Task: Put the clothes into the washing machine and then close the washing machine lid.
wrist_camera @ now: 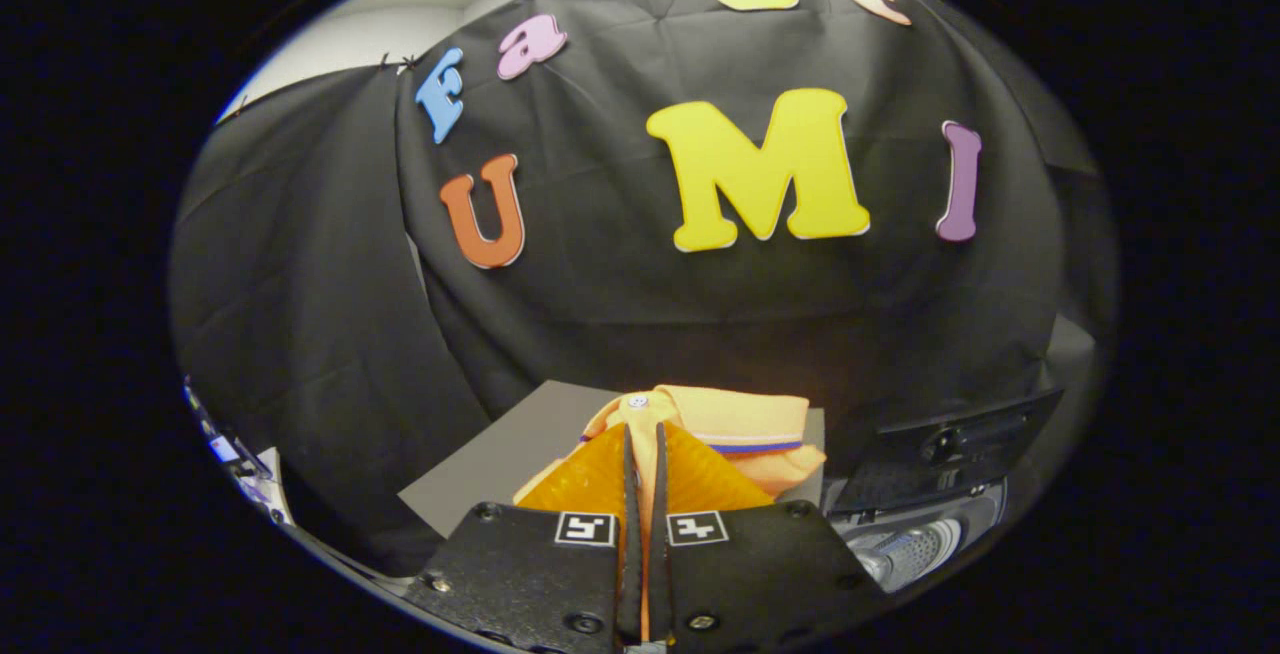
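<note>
Shirt (745, 424) between gripper (645, 454) fingers, beside washing machine (920, 524)

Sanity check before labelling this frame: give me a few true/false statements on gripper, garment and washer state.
1. The gripper is shut on the orange shirt. True: both fingers press a fold of its cloth between them.
2. The shirt is already inside the washing machine. False: it is in the fingers above a grey board, beside the machine.
3. The washing machine has its lid closed. False: the dark lid stands raised and the drum shows below it.
4. The shirt has a striped trim on it. True: a dark stripe runs along one hem.
5. The fingers are spread wide apart. False: they are nearly together, with cloth in the narrow gap.
</note>
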